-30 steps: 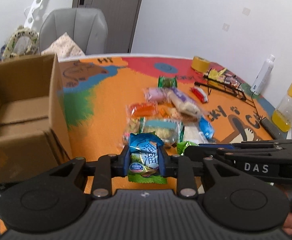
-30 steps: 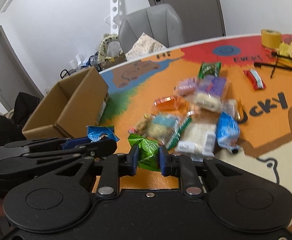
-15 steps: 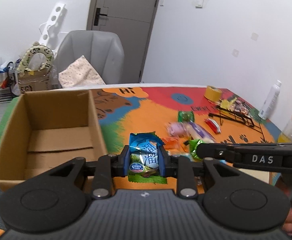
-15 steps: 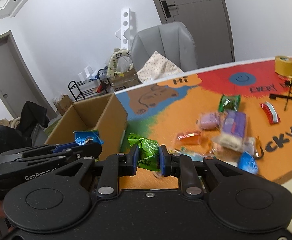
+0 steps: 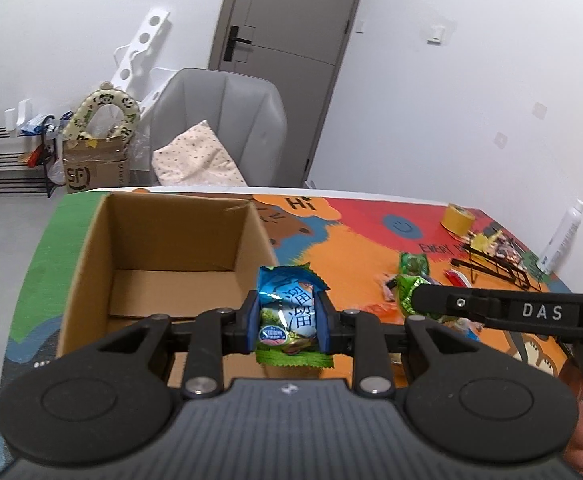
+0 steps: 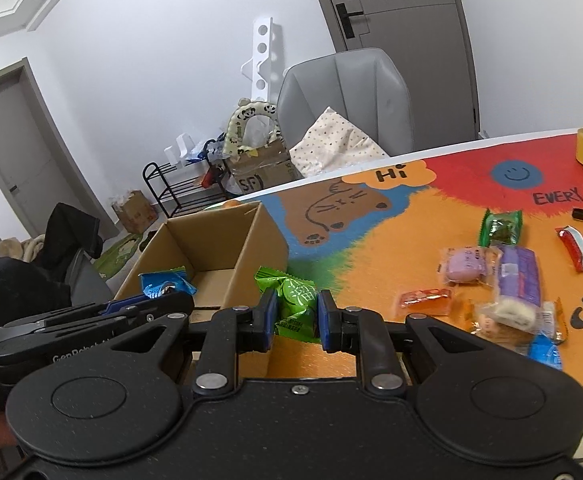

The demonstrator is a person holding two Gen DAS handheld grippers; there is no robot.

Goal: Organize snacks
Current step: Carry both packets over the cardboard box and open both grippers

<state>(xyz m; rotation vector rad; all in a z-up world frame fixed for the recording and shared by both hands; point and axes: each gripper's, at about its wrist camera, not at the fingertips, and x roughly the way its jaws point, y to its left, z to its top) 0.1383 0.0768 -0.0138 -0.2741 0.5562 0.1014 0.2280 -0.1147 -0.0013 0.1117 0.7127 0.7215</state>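
By the box (image 5: pixel 163 240), L gripper (image 5: pixel 288 316) clamps blue packet (image 5: pixel 289 308), R gripper (image 6: pixel 294 312) green packet (image 6: pixel 295 300); early release drops them outside the box wall.

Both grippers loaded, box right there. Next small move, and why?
Probably carry the left gripper a little further forward and left over the cardboard box, then open it. It is shut on the blue snack packet, which sits at the box's near right wall rather than clearly over the opening. The right gripper, shut on the green snack packet, looks further from the opening and can follow.
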